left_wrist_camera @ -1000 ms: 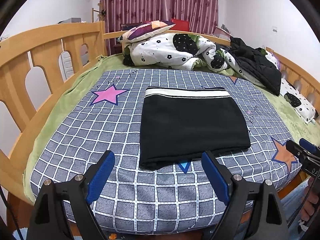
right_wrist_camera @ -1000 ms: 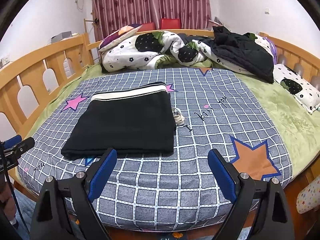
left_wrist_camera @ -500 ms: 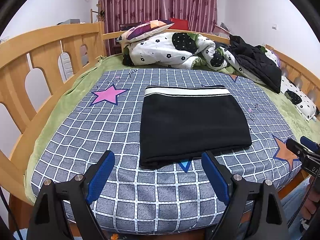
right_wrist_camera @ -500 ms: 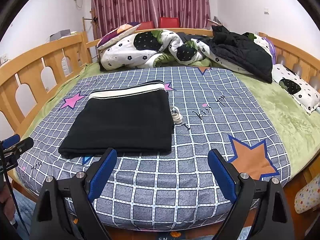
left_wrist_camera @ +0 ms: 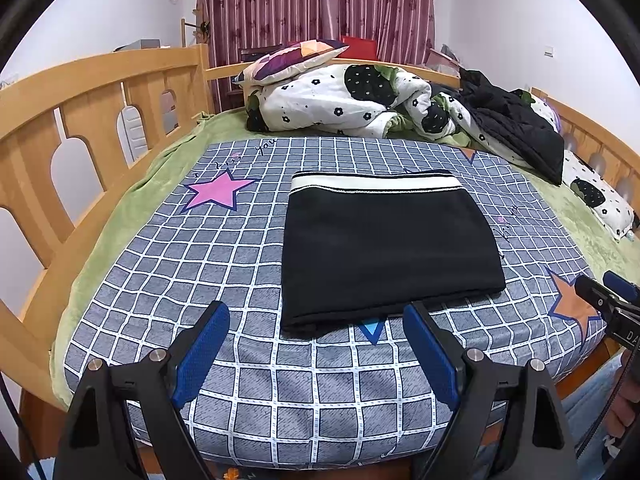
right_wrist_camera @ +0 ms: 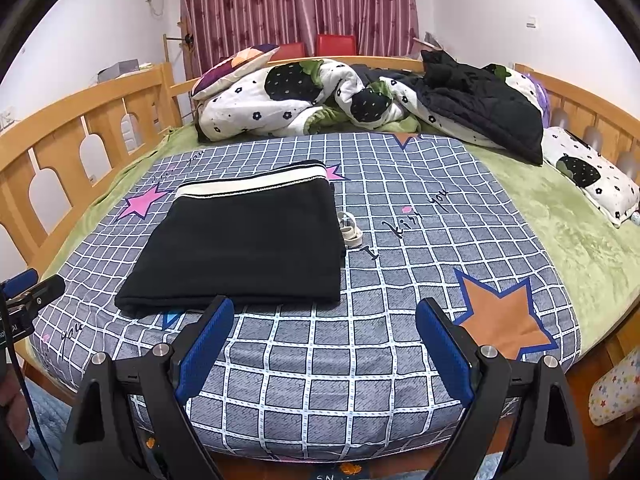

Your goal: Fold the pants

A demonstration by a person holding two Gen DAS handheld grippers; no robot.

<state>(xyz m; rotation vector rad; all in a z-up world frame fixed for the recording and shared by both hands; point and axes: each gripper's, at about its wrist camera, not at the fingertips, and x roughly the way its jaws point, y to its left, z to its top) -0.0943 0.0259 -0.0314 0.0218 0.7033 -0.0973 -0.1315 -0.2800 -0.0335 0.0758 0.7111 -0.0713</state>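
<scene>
Black pants (left_wrist_camera: 384,244) lie folded into a flat rectangle on the grey checked sheet (left_wrist_camera: 240,260), their white waistband at the far edge. The right wrist view shows the same pants (right_wrist_camera: 248,244) left of centre, with a white drawstring (right_wrist_camera: 350,230) poking out at their right side. My left gripper (left_wrist_camera: 316,344) hangs open over the sheet just short of the pants' near edge, nothing between its blue pads. My right gripper (right_wrist_camera: 324,340) is open too, empty, over bare sheet near the bed's foot. Each gripper's tip shows at the edge of the other's view.
A crumpled flowered quilt (left_wrist_camera: 344,100) and a black jacket (left_wrist_camera: 516,128) are heaped at the head of the bed. Wooden rails (left_wrist_camera: 80,120) run along the left and right sides. An orange star (right_wrist_camera: 500,316) marks the sheet by my right gripper.
</scene>
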